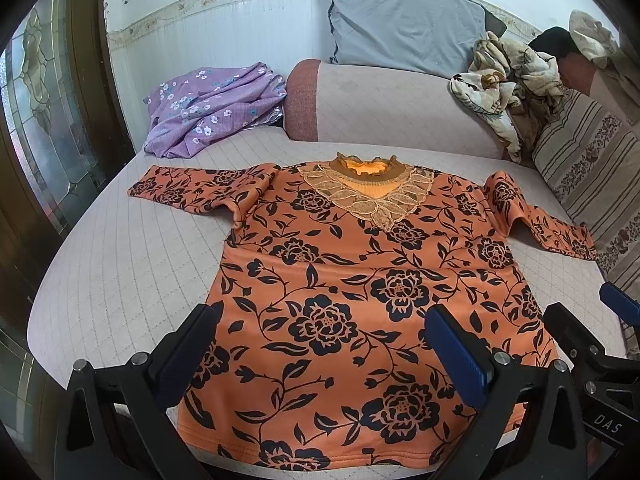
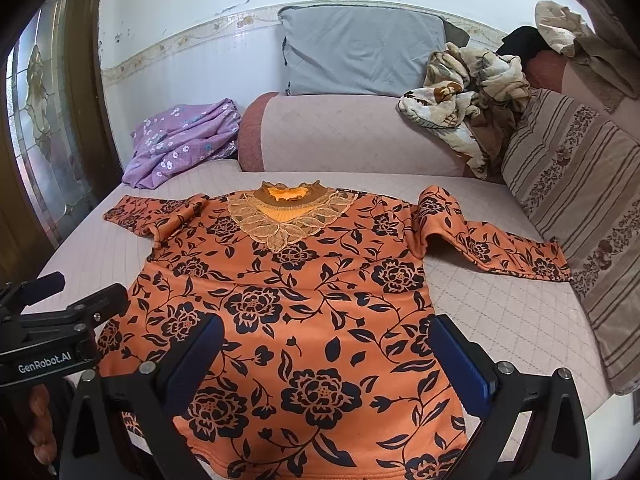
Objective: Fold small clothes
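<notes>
Plainly laid out for folding: orange floral top (image 1: 360, 280) spread face-up and flat on the quilted bed cover (image 1: 120, 272), neck and lace collar (image 1: 368, 192) at the far end, hem nearest, directly beneath both sets of jaws. Sleeves out to either side, left sleeve (image 1: 200, 188) beyond and left of the left gripper (image 1: 320, 356), right sleeve (image 2: 492, 240) beyond and right of the right gripper (image 2: 324, 360), each bunched at the armpit, not fully smoothed. Probably spread like this so that sleeves and sides can be turned inward one at a time.

Left gripper jaws wide apart, holding nothing, poised just above the hem's left half. Right gripper jaws likewise wide apart and empty, above the hem's right half; side by side, close together, each visible at the edge of the other's view. A hand (image 2: 40, 420) partly visible below the left tool's handle. Likely stance: ready to reach for the fabric, no fold yet made.

Farther off, well past the collar: purple flowered cloth (image 1: 212, 108) crumpled to the left, grey pillow (image 1: 404, 28) against the wall, patterned blanket (image 1: 508, 84) heaped on the bolster (image 1: 380, 108) to the right, striped cushion (image 2: 580, 220) just beside the right sleeve's cuff. Possible snag: that cuff lying against the cushion, so harder to pinch cleanly.
</notes>
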